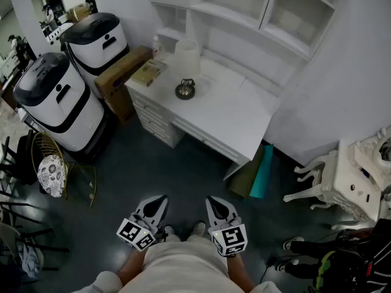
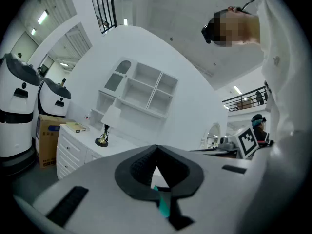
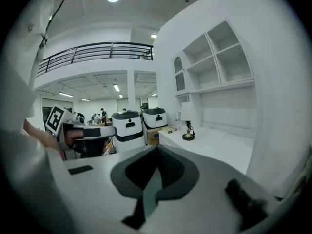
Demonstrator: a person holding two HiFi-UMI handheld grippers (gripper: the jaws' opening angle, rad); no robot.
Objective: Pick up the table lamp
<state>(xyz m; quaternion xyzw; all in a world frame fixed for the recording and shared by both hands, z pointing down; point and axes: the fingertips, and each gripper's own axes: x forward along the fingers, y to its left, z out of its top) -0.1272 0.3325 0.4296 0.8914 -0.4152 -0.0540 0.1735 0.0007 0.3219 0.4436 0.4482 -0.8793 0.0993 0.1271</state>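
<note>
The table lamp [image 1: 186, 66] stands upright at the back of the white desk [image 1: 226, 118], with a white shade and a dark round base. Both grippers hang low near my body, far from the desk. My left gripper [image 1: 160, 201] is shut with nothing in it, and my right gripper [image 1: 212, 201] is shut and empty too. In the left gripper view the lamp [image 2: 105, 129] is small and distant, left of the closed left gripper [image 2: 156, 152]. The right gripper view shows the lamp [image 3: 187, 123] far ahead, beyond the closed right gripper [image 3: 157, 152].
Two white-and-black machines [image 1: 58, 99] and a cardboard box [image 1: 119, 72] stand left of the desk. A book [image 1: 148, 72] lies near the lamp. White shelves [image 1: 244, 5] rise above the desk. A teal board [image 1: 263, 173] leans under it. An ornate white table [image 1: 360, 170] sits right.
</note>
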